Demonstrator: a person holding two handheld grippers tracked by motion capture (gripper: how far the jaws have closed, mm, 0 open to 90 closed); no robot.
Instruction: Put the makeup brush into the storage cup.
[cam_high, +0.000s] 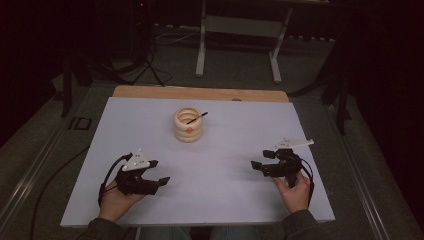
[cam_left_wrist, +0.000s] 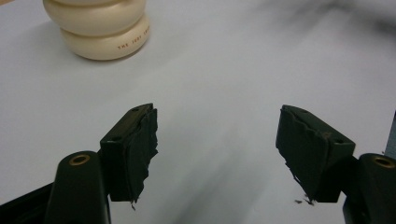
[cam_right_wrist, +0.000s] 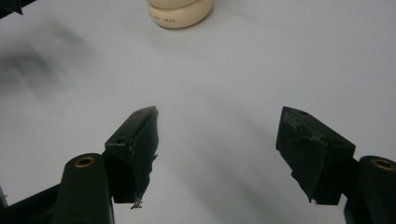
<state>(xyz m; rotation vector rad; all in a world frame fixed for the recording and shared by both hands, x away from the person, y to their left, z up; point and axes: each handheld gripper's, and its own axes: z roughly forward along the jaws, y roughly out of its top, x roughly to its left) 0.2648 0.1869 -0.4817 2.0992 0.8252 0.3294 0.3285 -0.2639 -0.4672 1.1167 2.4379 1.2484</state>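
A cream ribbed holder (cam_high: 188, 124) made of stacked rings stands near the middle back of the white table (cam_high: 225, 200), with a thin black stick (cam_high: 197, 118) leaning out of its top. My left gripper (cam_high: 157, 172) rests at the front left, held in a hand, jaws wide apart with nothing between them. The left gripper view shows the holder (cam_left_wrist: 100, 28) at its upper left beyond the open left gripper (cam_left_wrist: 217, 140). My right gripper (cam_high: 261, 160) is at the front right, also open and empty. The holder's base (cam_right_wrist: 180, 11) sits at the top of the right gripper view, beyond the right gripper (cam_right_wrist: 217, 140).
A wooden strip (cam_high: 200, 93) runs along the table's far edge. Behind it on the dark floor stand a white frame (cam_high: 240, 35) and a tripod (cam_high: 147, 55). A black cable (cam_high: 55, 180) trails off the table's left side.
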